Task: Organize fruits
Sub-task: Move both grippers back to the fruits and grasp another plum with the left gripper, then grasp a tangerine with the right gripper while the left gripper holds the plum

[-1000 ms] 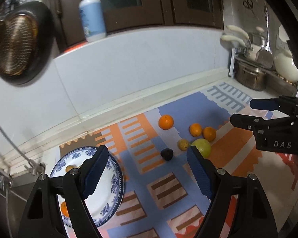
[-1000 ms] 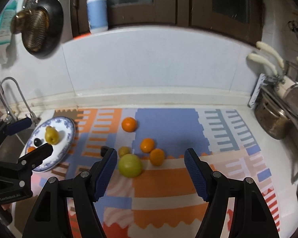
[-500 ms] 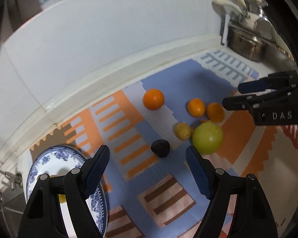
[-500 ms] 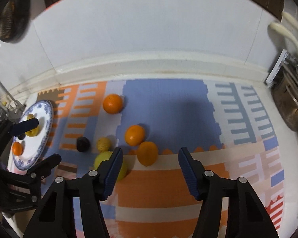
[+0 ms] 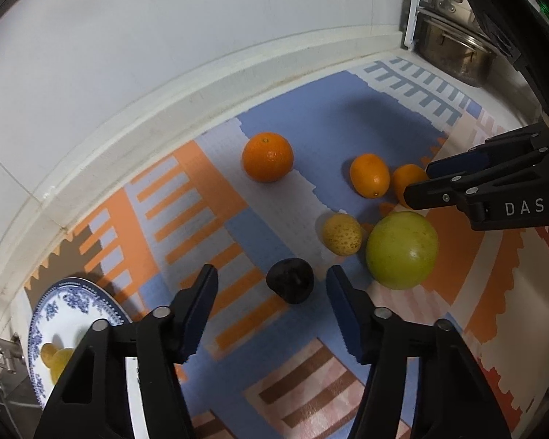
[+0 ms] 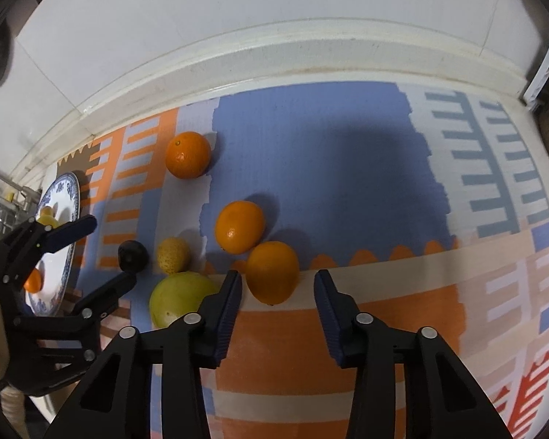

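While both grippers hang over the patterned mat (image 5: 215,219), each has its jaws spread apart with nothing between the pads. Taking the green fruit (image 5: 401,250) as the landmark, the left gripper (image 5: 270,285) sits just to its left, and a small dark fruit (image 5: 290,280) lies in the gap between its blue fingertips (image 5: 205,292), touching neither. A speckled yellow fruit (image 5: 342,233) rests right against the green fruit's upper left side. Behind the green fruit lie two oranges close together, the left orange (image 5: 369,175) fully in view and the right orange (image 5: 408,183) partly covered by the right gripper's finger. A bigger orange (image 5: 267,156) sits alone, well behind and to the left of the green fruit, on the edge of the blue patch. Far to the left of the green fruit, at the mat's end, stands a blue-and-white plate (image 5: 69,303) holding yellow fruit.

From the right wrist camera, the right gripper (image 6: 277,292) is just to the right of the green fruit (image 6: 179,301), whose right side is hidden behind its left finger. The right orange (image 6: 272,270) lies at the mouth of the spread jaws, very near the left fingertip; whether they touch cannot be told. The plate (image 6: 60,197) also carries a small orange piece.
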`<state>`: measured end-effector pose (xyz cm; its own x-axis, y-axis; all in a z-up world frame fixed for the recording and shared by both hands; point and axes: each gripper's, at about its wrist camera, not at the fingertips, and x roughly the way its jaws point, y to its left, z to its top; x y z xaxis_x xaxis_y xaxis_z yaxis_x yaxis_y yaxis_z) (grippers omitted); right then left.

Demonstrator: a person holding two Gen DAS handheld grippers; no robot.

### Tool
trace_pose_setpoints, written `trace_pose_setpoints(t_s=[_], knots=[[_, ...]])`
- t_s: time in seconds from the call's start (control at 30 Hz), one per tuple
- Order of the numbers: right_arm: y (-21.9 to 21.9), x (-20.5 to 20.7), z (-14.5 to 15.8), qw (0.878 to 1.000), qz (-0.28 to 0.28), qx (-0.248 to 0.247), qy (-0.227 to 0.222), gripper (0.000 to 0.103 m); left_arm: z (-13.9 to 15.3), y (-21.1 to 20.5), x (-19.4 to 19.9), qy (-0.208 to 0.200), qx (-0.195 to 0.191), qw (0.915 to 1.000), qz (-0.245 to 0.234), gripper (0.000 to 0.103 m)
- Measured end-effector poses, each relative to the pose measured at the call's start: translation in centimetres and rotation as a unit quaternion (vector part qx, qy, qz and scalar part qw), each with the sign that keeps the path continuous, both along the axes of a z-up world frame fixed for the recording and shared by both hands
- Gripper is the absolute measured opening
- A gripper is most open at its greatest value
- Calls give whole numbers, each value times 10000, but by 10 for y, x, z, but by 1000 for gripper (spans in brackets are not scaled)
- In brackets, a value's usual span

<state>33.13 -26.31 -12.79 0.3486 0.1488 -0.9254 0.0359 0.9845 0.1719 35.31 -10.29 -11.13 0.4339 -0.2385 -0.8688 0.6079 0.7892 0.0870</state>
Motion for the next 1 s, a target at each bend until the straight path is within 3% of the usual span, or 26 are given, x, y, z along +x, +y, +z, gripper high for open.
trace_pose_setpoints(t_s=[0.37,0.67,1.0], knots=[[-4,10,-12,9996,-23,240,125,34,-12,-6,4,343,-185,9992,-5,28],[-5,2,-4,9999,6,122,-113,33,7,-1,-11,36,-364,9993,123,27],[13,-19,41,9962,187,55,-854,33,50,20,-33,-416,-760,9956,368,27]])
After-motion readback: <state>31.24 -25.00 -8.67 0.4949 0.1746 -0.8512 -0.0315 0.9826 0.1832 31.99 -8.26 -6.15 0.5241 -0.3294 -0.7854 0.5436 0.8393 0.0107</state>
